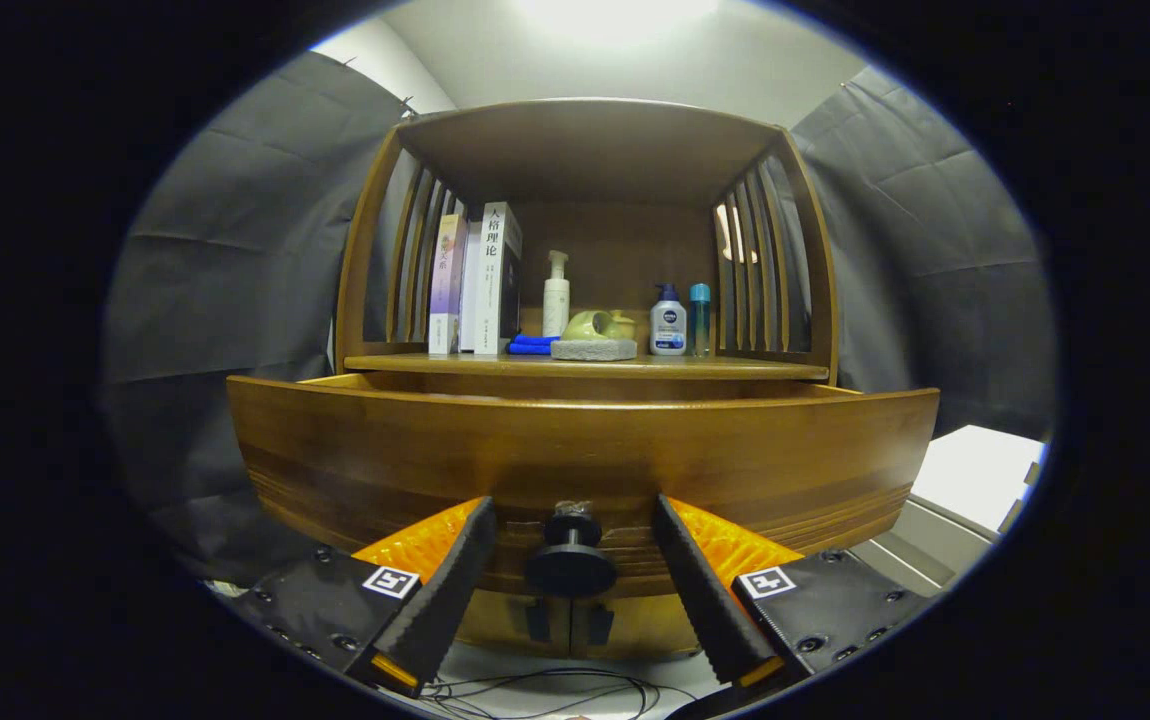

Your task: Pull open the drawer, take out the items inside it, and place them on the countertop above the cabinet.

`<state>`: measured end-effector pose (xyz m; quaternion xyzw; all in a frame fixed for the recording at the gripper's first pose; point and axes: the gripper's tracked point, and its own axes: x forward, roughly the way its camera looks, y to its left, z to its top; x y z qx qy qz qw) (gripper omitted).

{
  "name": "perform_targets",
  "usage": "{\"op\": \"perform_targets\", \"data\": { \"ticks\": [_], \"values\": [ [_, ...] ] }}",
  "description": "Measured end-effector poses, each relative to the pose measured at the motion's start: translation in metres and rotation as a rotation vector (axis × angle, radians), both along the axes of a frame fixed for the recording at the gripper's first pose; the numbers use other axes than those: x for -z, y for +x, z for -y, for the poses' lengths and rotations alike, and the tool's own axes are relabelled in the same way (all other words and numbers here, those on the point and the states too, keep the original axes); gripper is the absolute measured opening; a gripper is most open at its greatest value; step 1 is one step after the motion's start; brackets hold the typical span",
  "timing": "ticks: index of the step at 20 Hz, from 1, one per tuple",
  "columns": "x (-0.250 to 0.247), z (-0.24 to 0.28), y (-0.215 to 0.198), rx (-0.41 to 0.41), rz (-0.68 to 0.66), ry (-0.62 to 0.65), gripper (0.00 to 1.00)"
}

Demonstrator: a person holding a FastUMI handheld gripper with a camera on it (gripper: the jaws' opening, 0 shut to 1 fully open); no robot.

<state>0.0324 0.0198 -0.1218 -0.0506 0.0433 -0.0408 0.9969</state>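
while gripper [571, 520] gapes astride knob [570, 560], drawer [585, 450] front runs crosswise.

The black-and-orange two-finger gripper [571, 512] was held level, its ridged fingers [450, 580] spread wide apart and angled inward toward each other, gripping nothing.

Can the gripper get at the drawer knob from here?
Probably yes. The gripper is open, and the drawer knob sits between its fingers with clear gaps either side; nothing blocks it.
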Motion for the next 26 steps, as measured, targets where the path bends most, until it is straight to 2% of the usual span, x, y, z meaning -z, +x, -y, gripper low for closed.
{"op": "perform_targets", "data": {
  "ticks": [4, 16, 26],
  "values": [
    [0.0, 0.001, 0.009, 0.004, 0.012, -0.037, 1.0],
    [-0.001, 0.001, 0.047, 0.021, -0.013, 0.008, 1.0],
    [0.0, 0.002, 0.056, 0.023, -0.033, 0.011, 1.0]
  ]
}}
